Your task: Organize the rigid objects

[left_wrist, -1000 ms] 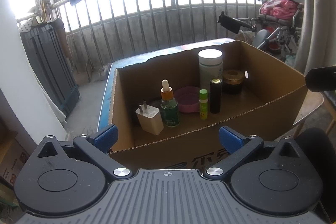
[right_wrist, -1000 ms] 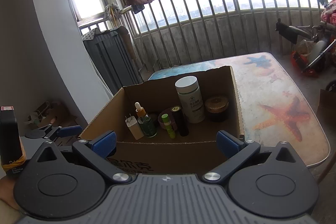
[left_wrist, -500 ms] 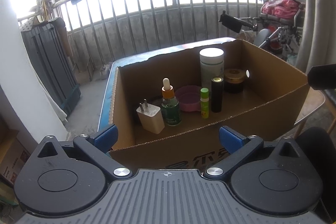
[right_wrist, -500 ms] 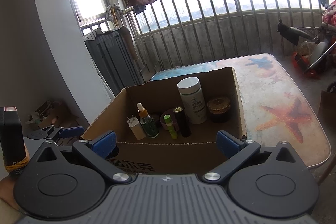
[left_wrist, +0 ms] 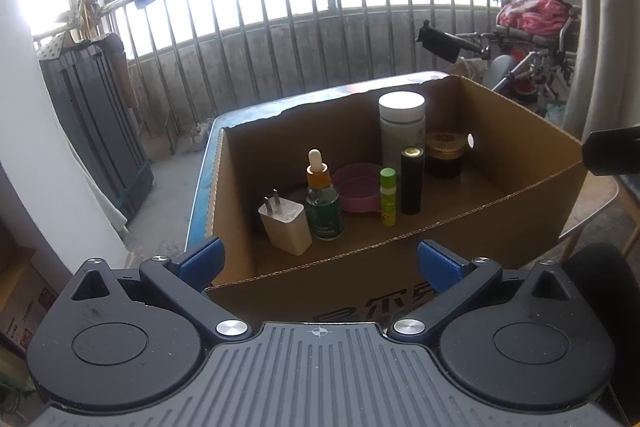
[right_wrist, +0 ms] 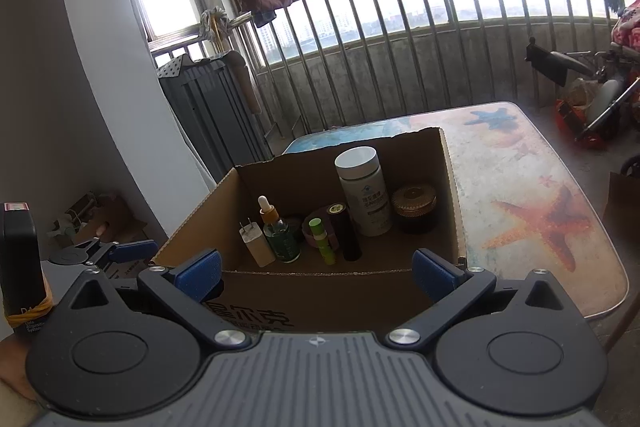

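Observation:
An open cardboard box point(left_wrist: 500, 203) point(right_wrist: 328, 291) stands on the table and holds upright items in a row. They are a white plug charger point(left_wrist: 285, 227) point(right_wrist: 256, 243), a green dropper bottle point(left_wrist: 323, 205) point(right_wrist: 280, 233), a pink bowl point(left_wrist: 358, 189), a green lip balm point(left_wrist: 387, 201) point(right_wrist: 322, 241), a black tube point(left_wrist: 412, 181) point(right_wrist: 346, 231), a tall white bottle point(left_wrist: 401, 131) point(right_wrist: 362, 191) and a dark gold-lidded jar point(left_wrist: 444, 153) point(right_wrist: 414, 205). My left gripper point(left_wrist: 320, 261) and right gripper point(right_wrist: 316, 273) both hover open and empty at the box's near wall.
The table point(right_wrist: 532, 203) has a starfish-print cover, bare to the right of the box. A metal railing point(left_wrist: 320, 27) runs behind. A dark cabinet point(left_wrist: 92, 123) stands at left, a wheelchair point(left_wrist: 532, 59) at right. The left gripper's body point(right_wrist: 100, 253) shows at the right view's left edge.
Both views have drifted slightly; the box and its contents sit a little lower in frame. Nothing was gripped or released.

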The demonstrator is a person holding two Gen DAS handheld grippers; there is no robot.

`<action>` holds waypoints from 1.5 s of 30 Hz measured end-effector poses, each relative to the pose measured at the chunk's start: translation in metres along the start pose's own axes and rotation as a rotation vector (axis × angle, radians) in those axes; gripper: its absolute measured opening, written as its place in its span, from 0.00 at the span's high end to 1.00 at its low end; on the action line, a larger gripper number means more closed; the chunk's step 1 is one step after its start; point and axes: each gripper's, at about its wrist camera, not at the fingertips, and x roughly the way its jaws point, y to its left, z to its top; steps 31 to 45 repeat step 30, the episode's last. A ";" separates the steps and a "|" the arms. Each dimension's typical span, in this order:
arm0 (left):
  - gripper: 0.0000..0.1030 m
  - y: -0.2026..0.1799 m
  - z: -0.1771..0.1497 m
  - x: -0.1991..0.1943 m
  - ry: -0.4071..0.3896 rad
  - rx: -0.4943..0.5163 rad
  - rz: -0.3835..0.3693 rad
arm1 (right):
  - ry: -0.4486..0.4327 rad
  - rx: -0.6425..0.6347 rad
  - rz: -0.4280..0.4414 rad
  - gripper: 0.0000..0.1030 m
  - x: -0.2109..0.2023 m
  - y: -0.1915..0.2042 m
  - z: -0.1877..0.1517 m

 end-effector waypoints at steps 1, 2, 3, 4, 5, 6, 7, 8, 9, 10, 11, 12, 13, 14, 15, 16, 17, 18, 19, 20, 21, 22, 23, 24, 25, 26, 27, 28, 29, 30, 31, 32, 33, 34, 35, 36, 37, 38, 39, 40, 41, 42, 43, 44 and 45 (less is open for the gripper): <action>0.00 0.000 0.000 0.000 0.001 0.003 -0.001 | 0.004 -0.002 -0.006 0.00 0.001 0.000 0.000; 0.00 -0.001 -0.001 0.000 0.001 0.005 0.000 | 0.006 -0.004 -0.009 0.00 0.001 0.000 0.000; 0.00 -0.001 -0.001 0.000 0.002 0.007 0.001 | 0.007 -0.003 -0.009 0.00 0.002 -0.001 -0.001; 0.00 -0.002 -0.002 0.000 0.003 0.008 0.002 | 0.008 0.001 -0.003 0.00 0.002 -0.001 -0.001; 0.00 -0.002 -0.002 0.000 0.006 0.008 0.001 | 0.009 0.008 0.007 0.00 0.002 -0.002 -0.002; 0.00 -0.002 -0.002 0.001 0.009 0.008 -0.001 | 0.007 0.012 0.011 0.00 0.002 -0.003 -0.002; 0.00 -0.003 -0.003 0.001 0.011 0.009 -0.002 | 0.004 0.011 0.005 0.00 0.002 -0.003 -0.003; 0.00 -0.004 -0.004 0.001 0.013 0.009 -0.002 | 0.004 0.003 -0.008 0.00 0.002 -0.002 -0.003; 0.00 -0.004 -0.004 0.001 0.015 0.010 -0.002 | 0.005 -0.008 -0.026 0.00 0.002 0.000 -0.003; 0.00 -0.005 -0.004 0.001 0.015 0.011 -0.002 | 0.006 -0.021 -0.044 0.00 0.003 0.001 -0.004; 0.00 -0.005 -0.004 0.000 0.016 0.010 -0.001 | 0.008 -0.028 -0.050 0.00 0.003 0.002 -0.004; 0.00 -0.005 -0.004 0.000 0.015 0.009 -0.001 | 0.009 -0.029 -0.044 0.00 0.003 0.002 -0.004; 0.00 -0.005 -0.004 0.000 0.014 0.009 -0.003 | 0.009 -0.025 -0.037 0.00 0.003 0.001 -0.004; 0.00 -0.005 -0.004 -0.001 0.014 0.008 -0.003 | 0.009 -0.019 -0.027 0.00 0.003 0.001 -0.004; 0.00 -0.005 -0.003 -0.001 0.013 0.006 -0.004 | 0.009 -0.018 -0.021 0.00 0.003 0.001 -0.004; 0.00 -0.005 -0.003 -0.001 0.012 0.004 -0.008 | 0.009 -0.018 -0.019 0.00 0.003 0.001 -0.004; 0.00 -0.005 -0.003 -0.001 0.011 0.003 -0.011 | 0.010 -0.018 -0.021 0.00 0.004 0.001 -0.004; 0.00 -0.005 -0.002 -0.001 0.009 0.003 -0.016 | 0.011 -0.019 -0.021 0.00 0.004 0.001 -0.004; 0.00 -0.005 -0.002 -0.002 0.007 0.004 -0.018 | 0.011 -0.018 -0.021 0.00 0.004 0.001 -0.005; 0.00 -0.006 -0.002 -0.002 0.003 0.009 -0.024 | 0.011 -0.015 -0.020 0.00 0.004 0.000 -0.005; 0.00 -0.006 -0.003 -0.004 -0.005 0.020 -0.033 | 0.010 -0.013 -0.019 0.00 0.004 0.000 -0.005; 0.00 -0.007 -0.003 -0.006 -0.020 0.027 -0.034 | 0.008 -0.009 -0.019 0.00 0.003 -0.001 -0.005; 0.00 -0.007 -0.003 -0.008 -0.029 0.031 -0.035 | 0.008 -0.007 -0.019 0.00 0.002 -0.002 -0.005; 0.00 -0.008 -0.002 -0.008 -0.033 0.037 -0.037 | 0.007 -0.006 -0.019 0.00 0.002 -0.003 -0.005; 0.00 -0.009 -0.002 -0.009 -0.033 0.040 -0.033 | 0.007 -0.005 -0.021 0.00 0.002 -0.003 -0.005; 0.00 -0.009 -0.001 -0.008 -0.033 0.041 -0.028 | 0.008 -0.003 -0.022 0.00 0.002 -0.004 -0.005; 0.00 -0.010 -0.001 -0.007 -0.029 0.043 -0.022 | 0.008 -0.002 -0.022 0.00 0.003 -0.004 -0.005; 0.00 -0.009 -0.001 -0.006 -0.024 0.041 -0.019 | 0.008 0.000 -0.022 0.00 0.003 -0.005 -0.005; 0.00 -0.009 -0.001 -0.005 -0.018 0.035 -0.014 | 0.008 0.001 -0.022 0.00 0.003 -0.005 -0.005; 0.00 -0.009 -0.001 -0.003 -0.011 0.028 -0.010 | 0.009 0.001 -0.021 0.00 0.003 -0.005 -0.005; 0.00 -0.009 -0.001 -0.003 -0.011 0.028 -0.010 | 0.009 0.001 -0.021 0.00 0.003 -0.005 -0.005; 0.00 -0.009 -0.001 -0.003 -0.011 0.028 -0.010 | 0.009 0.001 -0.021 0.00 0.003 -0.005 -0.005; 0.00 -0.009 -0.001 -0.003 -0.011 0.028 -0.010 | 0.009 0.001 -0.021 0.00 0.003 -0.005 -0.005; 0.00 -0.009 -0.001 -0.003 -0.011 0.028 -0.010 | 0.009 0.001 -0.021 0.00 0.003 -0.005 -0.005; 0.00 -0.009 -0.001 -0.003 -0.011 0.028 -0.010 | 0.009 0.001 -0.021 0.00 0.003 -0.005 -0.005; 0.00 -0.009 -0.001 -0.003 -0.011 0.028 -0.010 | 0.009 0.001 -0.021 0.00 0.003 -0.005 -0.005; 0.00 -0.009 -0.001 -0.003 -0.011 0.028 -0.010 | 0.009 0.001 -0.021 0.00 0.003 -0.005 -0.005; 0.00 -0.009 -0.001 -0.003 -0.011 0.028 -0.010 | 0.009 0.001 -0.021 0.00 0.003 -0.005 -0.005; 0.00 -0.009 -0.001 -0.003 -0.011 0.028 -0.010 | 0.009 0.001 -0.021 0.00 0.003 -0.005 -0.005; 0.00 -0.009 -0.001 -0.003 -0.011 0.028 -0.010 | 0.009 0.001 -0.021 0.00 0.003 -0.005 -0.005; 0.00 -0.009 -0.001 -0.003 -0.011 0.028 -0.010 | 0.009 0.001 -0.021 0.00 0.003 -0.005 -0.005; 0.00 -0.009 -0.001 -0.003 -0.011 0.028 -0.010 | 0.009 0.001 -0.021 0.00 0.003 -0.005 -0.005; 0.00 -0.009 -0.001 -0.003 -0.011 0.028 -0.010 | 0.009 0.001 -0.021 0.00 0.003 -0.005 -0.005; 0.00 -0.009 -0.001 -0.003 -0.011 0.028 -0.010 | 0.009 0.001 -0.021 0.00 0.003 -0.005 -0.005; 0.00 -0.009 -0.001 -0.003 -0.011 0.028 -0.010 | 0.009 0.001 -0.021 0.00 0.003 -0.005 -0.005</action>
